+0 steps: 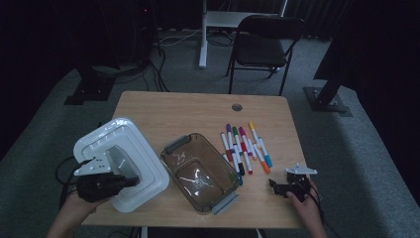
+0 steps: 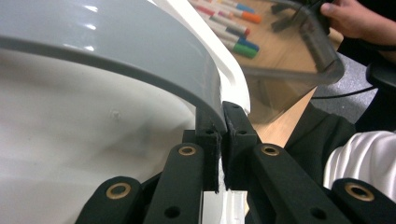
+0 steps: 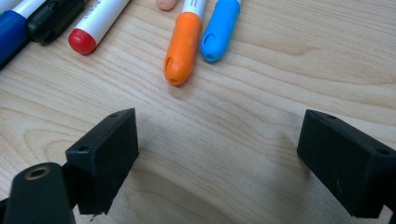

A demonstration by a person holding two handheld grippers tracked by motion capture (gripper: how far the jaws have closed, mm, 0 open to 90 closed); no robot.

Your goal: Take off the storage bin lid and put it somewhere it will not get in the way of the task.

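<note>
- Now my left gripper [image 2: 223, 140] pinches the white lid's [image 1: 130, 148] rim, jaws clamped tight.
- My right gripper [image 3: 217, 158] gapes wide, holding nothing, near the markers [image 3: 181, 44].

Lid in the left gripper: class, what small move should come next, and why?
Probably set the lid down flat at the table's left and release. The left gripper is shut on its rim, holding it tilted beside the open box; the right gripper waits open near the markers.
</note>
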